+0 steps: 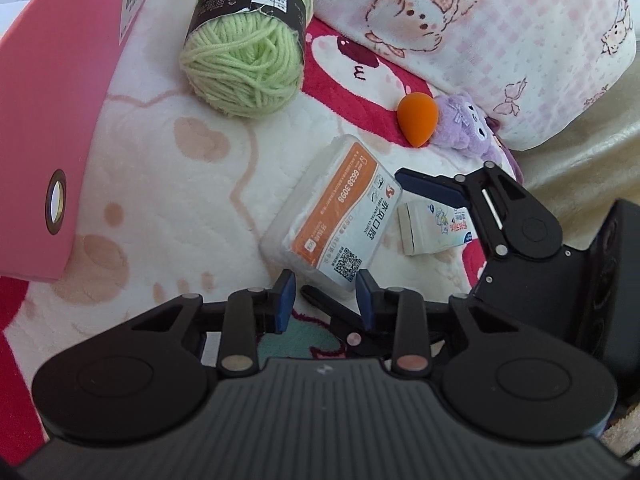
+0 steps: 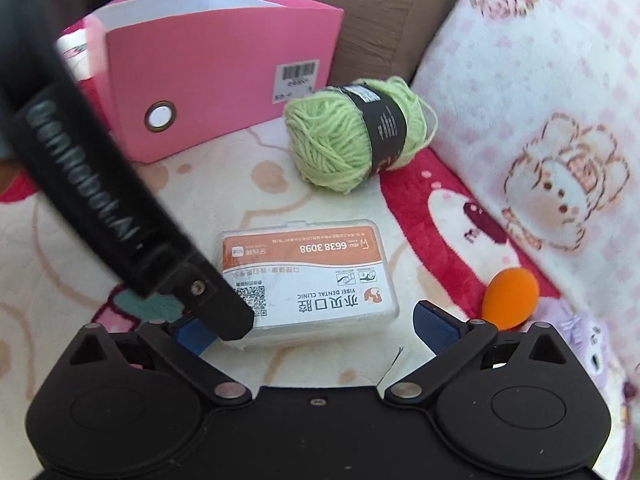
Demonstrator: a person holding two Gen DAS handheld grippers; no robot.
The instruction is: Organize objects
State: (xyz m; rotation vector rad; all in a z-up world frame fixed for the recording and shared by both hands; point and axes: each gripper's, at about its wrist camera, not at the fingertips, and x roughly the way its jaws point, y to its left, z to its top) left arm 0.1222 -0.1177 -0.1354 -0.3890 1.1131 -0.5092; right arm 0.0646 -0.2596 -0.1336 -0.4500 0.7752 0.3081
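the left gripper point(image 1: 326, 300) has its fingers narrow, with nothing between the blue pads; a corner of the clear dental box point(image 1: 334, 216) lies just ahead of them. the box's long axis runs slanted, from that near corner away to the right. the right gripper point(image 2: 314, 326) stands wide open, with the box point(image 2: 304, 276) lying crosswise just ahead between its fingers, perhaps not touching. the green yarn ball point(image 2: 352, 132) lies farther ahead.

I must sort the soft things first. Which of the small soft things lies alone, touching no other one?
The green yarn ball lies alone near the pink box. The orange sponge and purple plush toy touch each other.
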